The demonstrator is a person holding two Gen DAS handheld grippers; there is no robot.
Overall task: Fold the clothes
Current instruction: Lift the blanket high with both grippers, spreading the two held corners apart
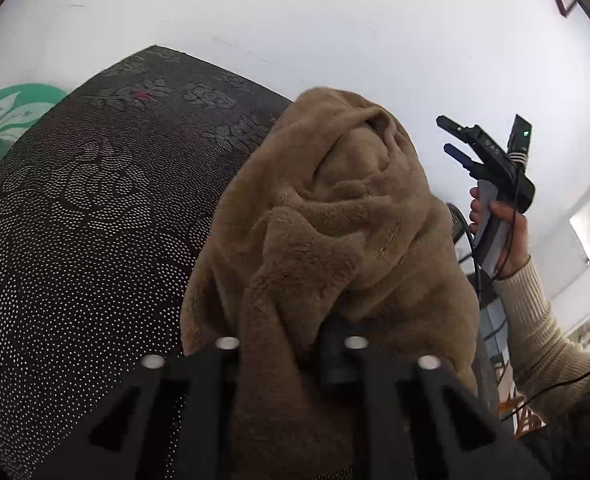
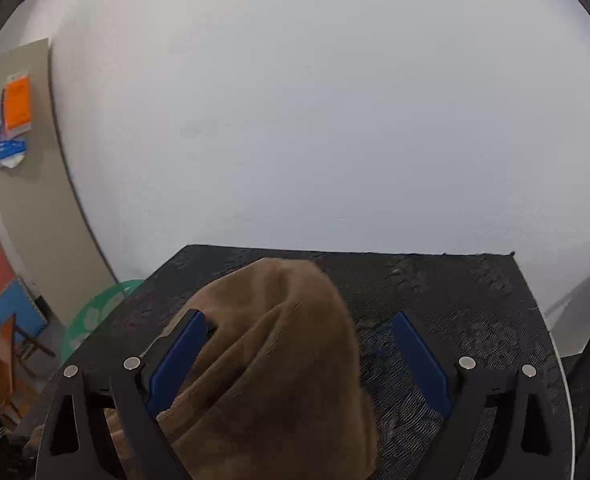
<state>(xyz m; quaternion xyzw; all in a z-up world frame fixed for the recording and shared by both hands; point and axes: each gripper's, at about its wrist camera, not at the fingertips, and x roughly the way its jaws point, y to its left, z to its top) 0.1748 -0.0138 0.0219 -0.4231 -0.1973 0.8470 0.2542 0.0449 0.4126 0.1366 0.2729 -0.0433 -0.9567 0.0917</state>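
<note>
Tan fleece, a plush brown garment [image 1: 335, 216], hangs bunched in thick folds directly in front of the left gripper [image 1: 291, 344], whose jaws are closed on a gather of the fabric; the cloth swells up and over the black frame and hides the pads themselves. Beneath and to the left of the garment spreads the table [image 1: 79, 216], draped in a dark cover patterned with fine pale dots and woven flowers. In the same left wrist view, the right gripper [image 1: 451, 138] is raised to the right of the fleece, well clear of it, gripped by a hand [image 1: 503, 232] that emerges from a ribbed cream sleeve [image 1: 535, 312]; its jaws stand apart with nothing between them, and a thin black cable trails down from its body. From the right wrist view, the right gripper [image 2: 295, 356] shows its 2 blue-padded fingers [image 2: 423, 364] spread wide over the dark table [image 2: 455, 304], with the brown garment [image 2: 263, 356] rising in a rounded mound below, closer to the left finger than the right; the motion blur leaves it unclear whether the cloth brushes that pad. A plain white wall [image 2: 315, 120] fills the background, with a green disc bearing a white flower emblem [image 2: 95, 316] leaning beside the table's left edge.
</note>
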